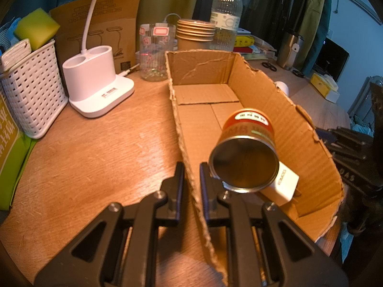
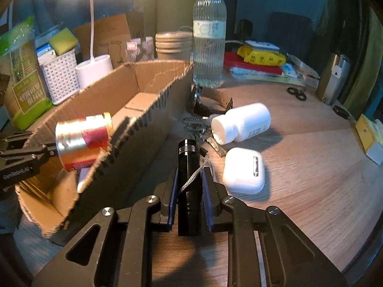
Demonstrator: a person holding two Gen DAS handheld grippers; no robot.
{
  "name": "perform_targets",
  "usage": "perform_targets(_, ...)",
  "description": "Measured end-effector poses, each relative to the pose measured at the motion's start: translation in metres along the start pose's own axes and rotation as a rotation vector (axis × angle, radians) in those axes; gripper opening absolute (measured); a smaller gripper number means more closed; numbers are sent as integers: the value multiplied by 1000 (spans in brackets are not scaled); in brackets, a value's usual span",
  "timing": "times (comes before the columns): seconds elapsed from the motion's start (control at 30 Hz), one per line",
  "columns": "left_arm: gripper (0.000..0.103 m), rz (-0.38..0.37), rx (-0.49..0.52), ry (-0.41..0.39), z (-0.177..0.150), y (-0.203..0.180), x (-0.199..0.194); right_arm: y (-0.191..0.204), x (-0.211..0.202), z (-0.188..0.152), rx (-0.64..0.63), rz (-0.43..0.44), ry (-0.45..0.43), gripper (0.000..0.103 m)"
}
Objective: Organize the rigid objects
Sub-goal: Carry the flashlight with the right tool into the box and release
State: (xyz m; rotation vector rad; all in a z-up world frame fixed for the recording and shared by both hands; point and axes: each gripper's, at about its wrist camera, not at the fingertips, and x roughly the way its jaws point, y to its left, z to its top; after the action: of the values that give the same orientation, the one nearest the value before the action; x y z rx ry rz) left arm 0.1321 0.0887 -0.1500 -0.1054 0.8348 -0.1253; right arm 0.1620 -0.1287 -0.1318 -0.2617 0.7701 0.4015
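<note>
Right gripper (image 2: 190, 181) is clamped on the black flashlight (image 2: 189, 174) for boxing, while left gripper (image 1: 191, 186) pinches the cardboard box (image 1: 299, 129) wall, presumably steadying it.

"ROMOSS" on white charger (image 1: 284, 184) lying in cardboard box (image 1: 299, 129). "GenRobot.AI" on left tool (image 2: 51, 153) body (seen from right wrist view). Can (image 1: 246, 150), green package (image 2: 28, 95), bottle label (image 2: 209, 30): print unreadable.
</note>
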Motion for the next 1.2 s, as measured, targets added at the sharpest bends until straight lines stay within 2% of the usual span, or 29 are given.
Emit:
perform_targets(0.3,13,1,-4,0,0,0,-1,3,-37,12,1,2,-100,21)
perform_targets(0.6,13,2,-5,-1,0,1,-1,33,-66,22,-58,83,-173,21)
perform_targets(1.0,13,6,-12,-5,0,2,-1,78,-53,23,-142,175,-147,21)
perform_targets(1.2,13,10,-17,-5,0,2,-1,89,-32,22,-164,169,-104,20)
